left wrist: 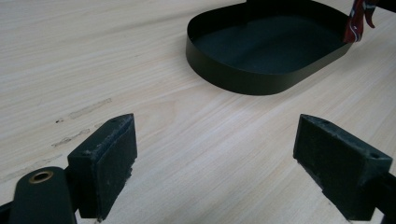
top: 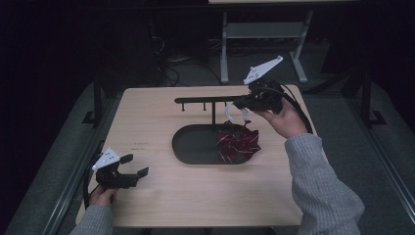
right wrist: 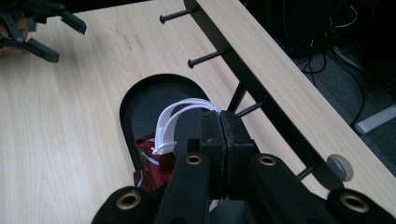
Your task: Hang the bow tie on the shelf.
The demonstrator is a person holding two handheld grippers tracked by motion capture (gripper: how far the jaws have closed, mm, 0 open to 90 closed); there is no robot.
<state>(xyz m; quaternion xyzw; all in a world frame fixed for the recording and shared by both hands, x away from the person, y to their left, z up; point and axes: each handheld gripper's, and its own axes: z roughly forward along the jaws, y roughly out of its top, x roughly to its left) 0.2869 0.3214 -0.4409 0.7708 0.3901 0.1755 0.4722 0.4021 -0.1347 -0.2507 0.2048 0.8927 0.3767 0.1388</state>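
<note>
Right gripper (right wrist: 219,126) has its jaws clamped on the white elastic loop (right wrist: 170,126) of a dark red striped cloth bag (top: 237,141), hanging just below them over the black oval metal tray (top: 193,147). Next is probably hooking it on the black peg rack (right wrist: 219,53) beside the jaws. Left gripper (left wrist: 215,158) sits wide, holding nothing.

grey knitted sleeves on both forearms, two black hand-held grippers, left gripper (top: 133,166) and right gripper (top: 238,104), each topped by a pale grey three-cornered plate with small holes, black cable trailing, blocky black pads (left wrist: 109,163), brass-coloured rivets at the pivots
</note>
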